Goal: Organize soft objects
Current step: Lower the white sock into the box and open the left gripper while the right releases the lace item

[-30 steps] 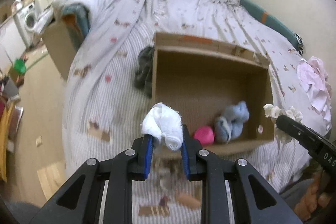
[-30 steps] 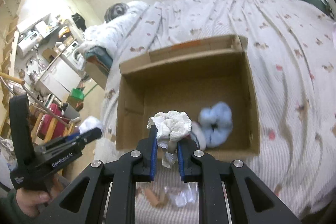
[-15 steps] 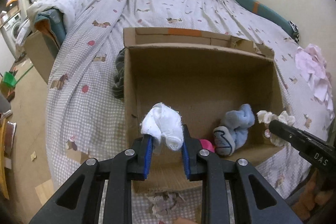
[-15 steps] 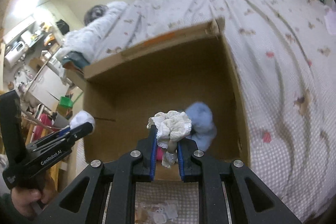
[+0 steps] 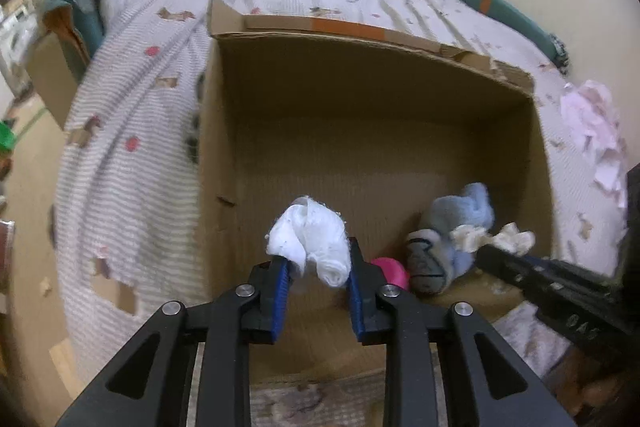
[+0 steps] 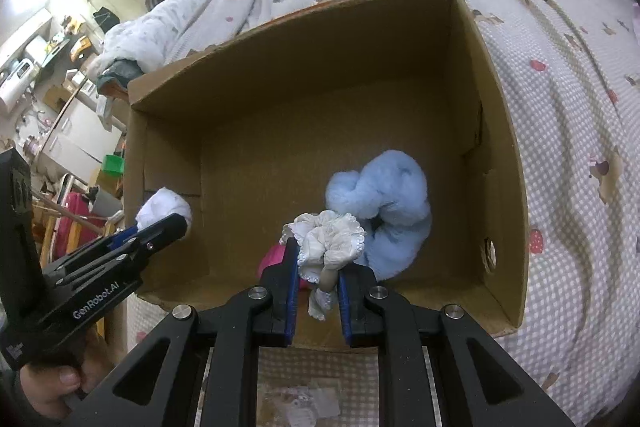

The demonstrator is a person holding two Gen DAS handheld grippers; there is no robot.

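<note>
1. The left gripper (image 5: pixel 316 267) pinches a white sock ball (image 5: pixel 310 241) over the box's near left side
2. The right gripper (image 6: pixel 318 273) clamps a frilly cream sock (image 6: pixel 330 243) over the near edge
3. Inside the cardboard box (image 6: pixel 500 155) lie a pink ball (image 5: pixel 390 271) and blue socks (image 6: pixel 384 203), on the bed (image 6: pixel 568 75)

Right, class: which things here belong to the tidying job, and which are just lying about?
Job:
- white rolled cloth in left gripper
- frilly cream cloth in right gripper
- cardboard box
- blue fluffy sock
- pink item

Lying about:
- pink garment
- bedspread
</note>
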